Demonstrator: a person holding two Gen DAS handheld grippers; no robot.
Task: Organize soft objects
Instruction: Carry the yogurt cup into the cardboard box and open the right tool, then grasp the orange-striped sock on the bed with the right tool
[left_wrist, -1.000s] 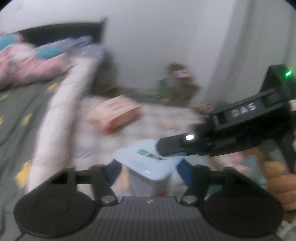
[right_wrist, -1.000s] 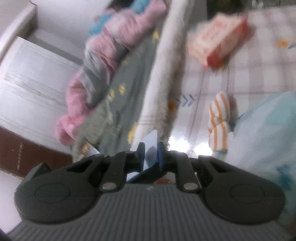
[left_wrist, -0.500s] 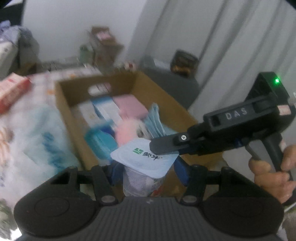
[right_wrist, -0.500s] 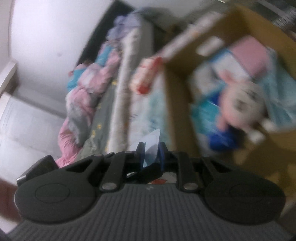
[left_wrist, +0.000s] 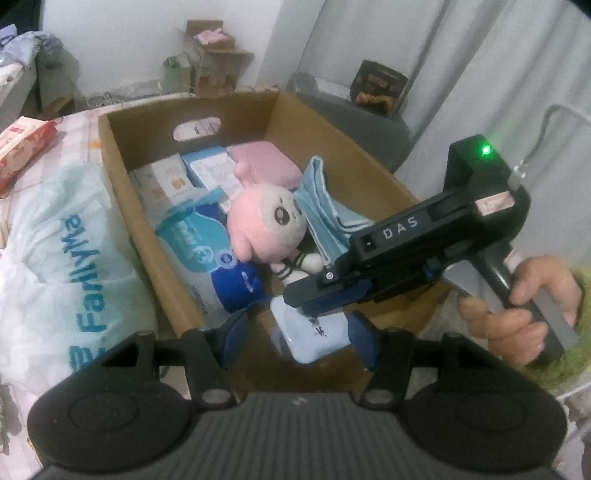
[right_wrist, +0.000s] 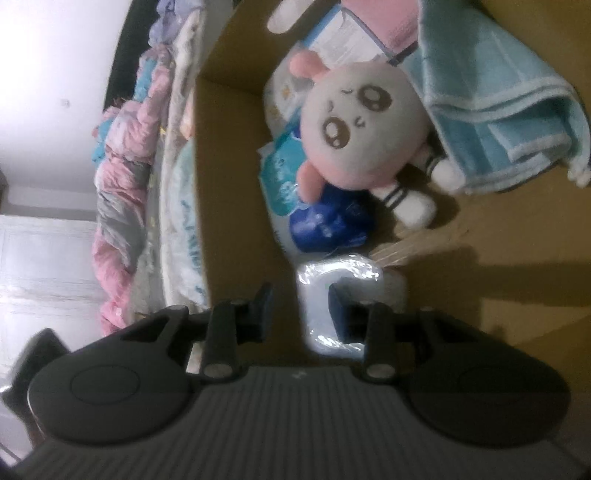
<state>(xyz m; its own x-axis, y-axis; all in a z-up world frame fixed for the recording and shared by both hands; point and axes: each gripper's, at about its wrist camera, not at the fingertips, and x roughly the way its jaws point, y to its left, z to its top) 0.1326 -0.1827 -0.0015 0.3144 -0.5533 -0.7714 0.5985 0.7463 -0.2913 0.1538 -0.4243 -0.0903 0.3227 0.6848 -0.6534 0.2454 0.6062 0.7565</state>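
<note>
- The packet (left_wrist: 314, 334), carried a second ago over the bed, now lies in the box (left_wrist: 122, 177) at 6 o'clock, below the plush (left_wrist: 266, 225).
- Right gripper (right_wrist: 301, 314): jaws opening, packet released beside them.
- Left gripper (left_wrist: 297, 338): fingers wide apart around the packet, not pressing.
- Judged: this item is stowed; next comes another.

A checked bed cover (left_wrist: 79, 123) carries the cardboard box (left_wrist: 122, 184), a plastic bag (left_wrist: 62, 236) and a red-white pack (left_wrist: 22, 144).

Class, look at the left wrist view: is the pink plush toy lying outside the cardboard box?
No. The pink plush toy lies inside the cardboard box, between a blue-and-white package and a folded blue towel.
</note>
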